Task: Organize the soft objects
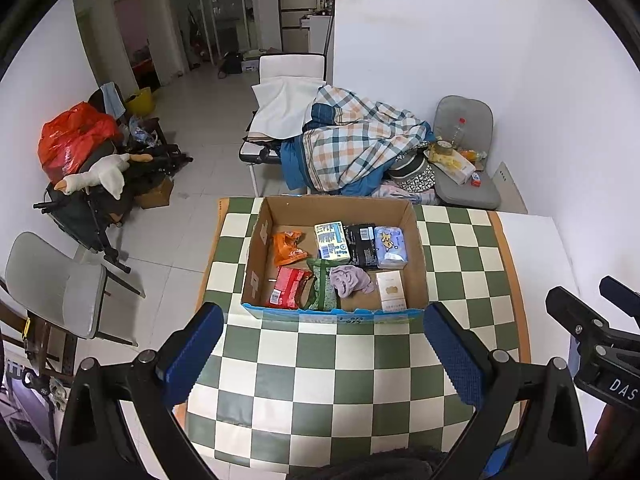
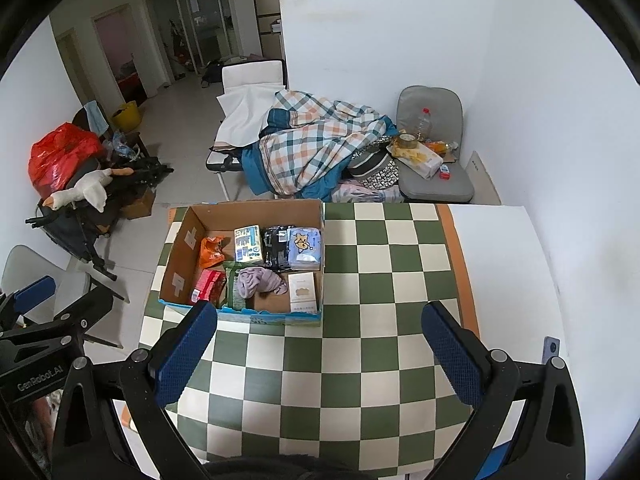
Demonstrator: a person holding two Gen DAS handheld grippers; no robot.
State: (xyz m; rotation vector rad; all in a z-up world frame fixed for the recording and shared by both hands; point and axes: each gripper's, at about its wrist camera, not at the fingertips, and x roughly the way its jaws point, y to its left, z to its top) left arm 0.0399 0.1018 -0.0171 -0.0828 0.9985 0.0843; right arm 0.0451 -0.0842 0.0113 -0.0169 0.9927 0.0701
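A cardboard box (image 1: 419,256) (image 2: 176,256) stands on the green-and-cream checkered tablecloth (image 1: 340,364) (image 2: 360,352). Inside lie an orange bag (image 1: 289,246), a red packet (image 1: 289,287), a green packet (image 1: 323,290), a crumpled lilac cloth (image 1: 351,280) (image 2: 260,281), tissue packs (image 1: 390,247) and a white carton (image 1: 391,291). My left gripper (image 1: 323,356) hovers open in front of the box, nothing between its blue pads. My right gripper (image 2: 320,354) is open too, in front of the box's right corner. Each gripper shows at the edge of the other's view.
Beyond the table's far edge, a cot carries a plaid blanket (image 1: 360,140) and a grey chair (image 1: 466,160) holds a bottle and clutter. A stroller with a plush goose (image 1: 100,178) and a red bag stands on the tiled floor at left. A white wall borders the right.
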